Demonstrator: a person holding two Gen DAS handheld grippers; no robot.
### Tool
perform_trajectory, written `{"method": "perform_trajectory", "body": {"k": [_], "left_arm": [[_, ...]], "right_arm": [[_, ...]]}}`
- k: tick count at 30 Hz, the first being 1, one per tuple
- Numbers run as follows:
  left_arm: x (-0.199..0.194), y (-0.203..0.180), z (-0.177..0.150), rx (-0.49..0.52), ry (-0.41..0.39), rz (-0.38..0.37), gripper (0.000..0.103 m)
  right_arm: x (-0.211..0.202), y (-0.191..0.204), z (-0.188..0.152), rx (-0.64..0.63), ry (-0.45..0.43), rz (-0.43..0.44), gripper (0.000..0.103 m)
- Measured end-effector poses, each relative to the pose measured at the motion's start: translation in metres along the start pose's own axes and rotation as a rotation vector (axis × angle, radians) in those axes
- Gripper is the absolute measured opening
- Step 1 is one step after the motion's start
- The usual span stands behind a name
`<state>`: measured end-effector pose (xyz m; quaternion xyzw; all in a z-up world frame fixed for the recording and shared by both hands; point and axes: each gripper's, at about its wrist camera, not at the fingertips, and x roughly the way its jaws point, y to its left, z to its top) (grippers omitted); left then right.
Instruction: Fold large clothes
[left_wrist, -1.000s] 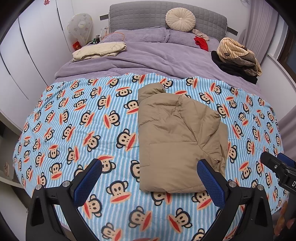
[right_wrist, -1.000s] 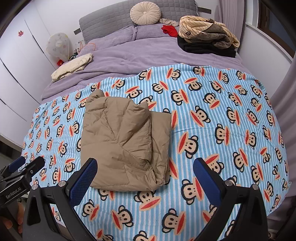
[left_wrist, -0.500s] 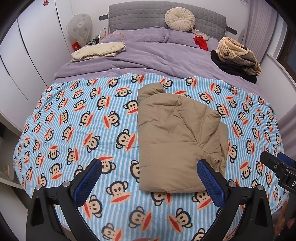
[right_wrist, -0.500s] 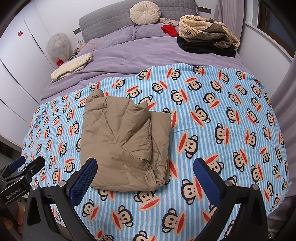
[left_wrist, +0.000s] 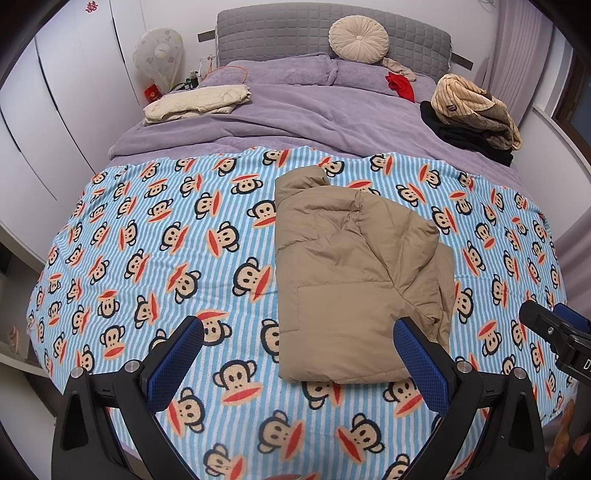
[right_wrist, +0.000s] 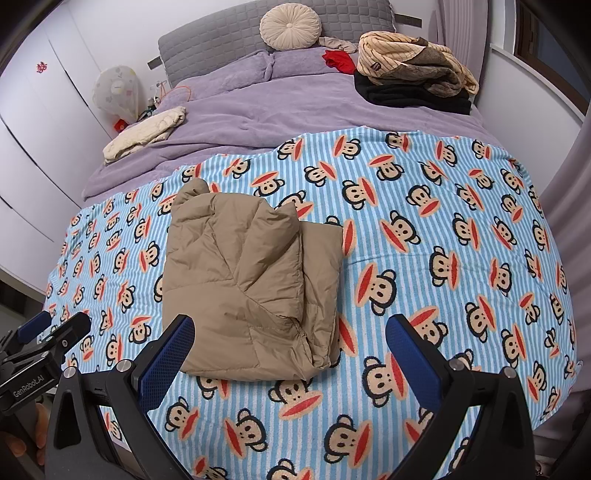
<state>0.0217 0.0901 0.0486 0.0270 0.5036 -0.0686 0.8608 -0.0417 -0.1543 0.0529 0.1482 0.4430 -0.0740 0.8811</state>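
A tan puffy jacket (left_wrist: 354, 273) lies folded into a compact bundle on the blue striped monkey-print blanket (left_wrist: 177, 258); it also shows in the right wrist view (right_wrist: 251, 280). My left gripper (left_wrist: 299, 354) is open and empty, held above the near edge of the bed, just short of the jacket's near edge. My right gripper (right_wrist: 291, 354) is open and empty, also back from the jacket's near edge. Each gripper shows at the side of the other's view.
A folded cream garment (left_wrist: 195, 103) lies at the far left on the purple duvet (left_wrist: 295, 122). A pile of striped and black clothes (left_wrist: 476, 114) sits at the far right. A round cushion (left_wrist: 358, 37) and red cloth (left_wrist: 400, 85) lie by the headboard. White wardrobes stand left.
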Motion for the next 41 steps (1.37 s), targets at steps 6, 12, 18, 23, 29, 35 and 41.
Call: {"method": "perform_trajectory", "body": {"k": [6,12,18,23,29,35,41], "left_arm": [[-0.0001,-0.0008,-0.0004,0.003,0.004,-0.002,0.103],[0.0020,0.0010,-0.0001,0.006,0.000,0.002,0.103],[0.0017,0.0009,0.0010,0.019,-0.001,0.007,0.103],[0.0018,0.0010,0.0010,0.024,-0.002,0.009,0.103],[0.0042,0.0019,0.0042,0.025,0.005,0.001,0.103],[0.0045,0.0024,0.0044,0.028,0.003,-0.001,0.103],[0.0058,0.0028,0.0066,0.024,0.005,-0.003,0.103]], "right_arm": [[-0.0003,-0.0004,-0.0001,-0.001,-0.001,0.001,0.103],[-0.0003,-0.0013,0.0004,-0.002,0.000,0.001,0.103],[-0.0002,-0.0017,0.0008,-0.003,0.001,0.002,0.103],[-0.0006,-0.0015,0.0009,-0.005,0.001,0.001,0.103],[-0.0002,-0.0006,0.0008,-0.002,0.002,0.001,0.103],[-0.0001,-0.0007,0.0010,-0.002,0.003,0.001,0.103],[0.0002,-0.0005,0.0009,-0.002,0.005,0.002,0.103]]}}
